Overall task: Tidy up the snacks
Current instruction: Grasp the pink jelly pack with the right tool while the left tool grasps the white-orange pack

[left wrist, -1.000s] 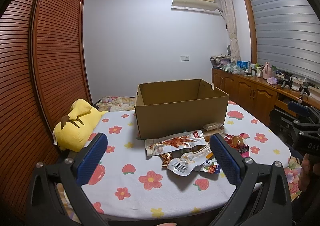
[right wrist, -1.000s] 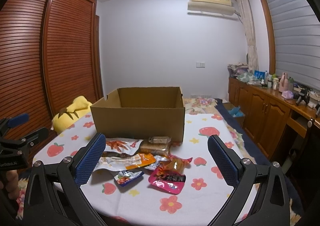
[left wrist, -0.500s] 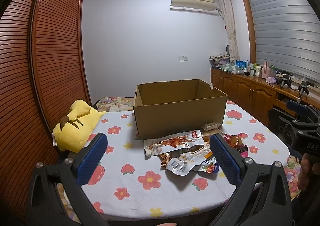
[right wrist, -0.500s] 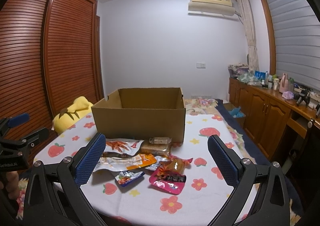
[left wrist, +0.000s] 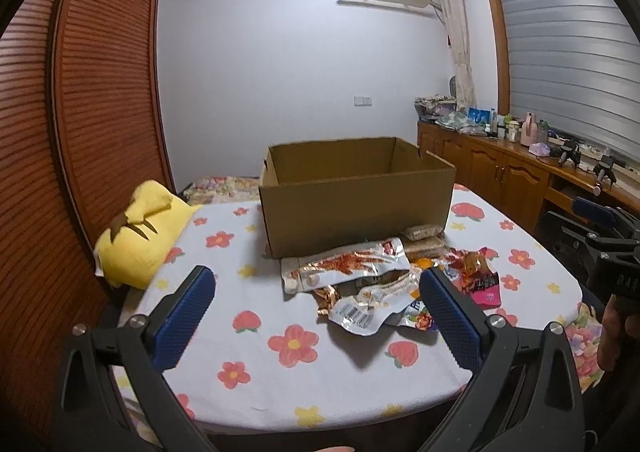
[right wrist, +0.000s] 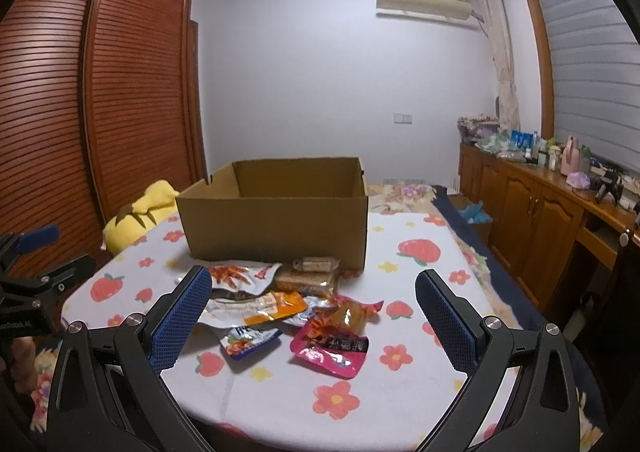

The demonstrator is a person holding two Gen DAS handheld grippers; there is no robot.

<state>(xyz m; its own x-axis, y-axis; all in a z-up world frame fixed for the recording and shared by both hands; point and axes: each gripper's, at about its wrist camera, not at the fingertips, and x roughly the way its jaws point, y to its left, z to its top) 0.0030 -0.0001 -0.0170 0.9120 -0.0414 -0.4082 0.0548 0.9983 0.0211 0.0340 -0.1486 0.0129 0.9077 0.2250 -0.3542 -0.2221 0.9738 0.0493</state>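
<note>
An open brown cardboard box point(left wrist: 356, 203) point(right wrist: 276, 223) stands on the table with a flower-and-strawberry cloth point(left wrist: 256, 332) point(right wrist: 400, 404). A pile of snack packets lies in front of it: a silver packet with red print point(left wrist: 344, 266) point(right wrist: 240, 276), a pink packet point(left wrist: 480, 284) point(right wrist: 332, 348), an orange packet point(right wrist: 272, 304), a blue-and-white one point(right wrist: 244, 344) and brown wrapped bars point(right wrist: 308, 278). My left gripper point(left wrist: 316, 312) is open and empty, near the table's front edge. My right gripper point(right wrist: 314, 316) is open and empty, above the pile's near side.
A yellow plush toy point(left wrist: 140, 232) point(right wrist: 140, 211) lies at the table's left edge by the slatted wooden wardrobe point(left wrist: 80, 131). A wooden sideboard point(right wrist: 540, 219) with bottles runs along the right wall. The other gripper shows at each view's side.
Both grippers have drifted slightly; the box and packets look a little nearer. Nothing was taken hold of.
</note>
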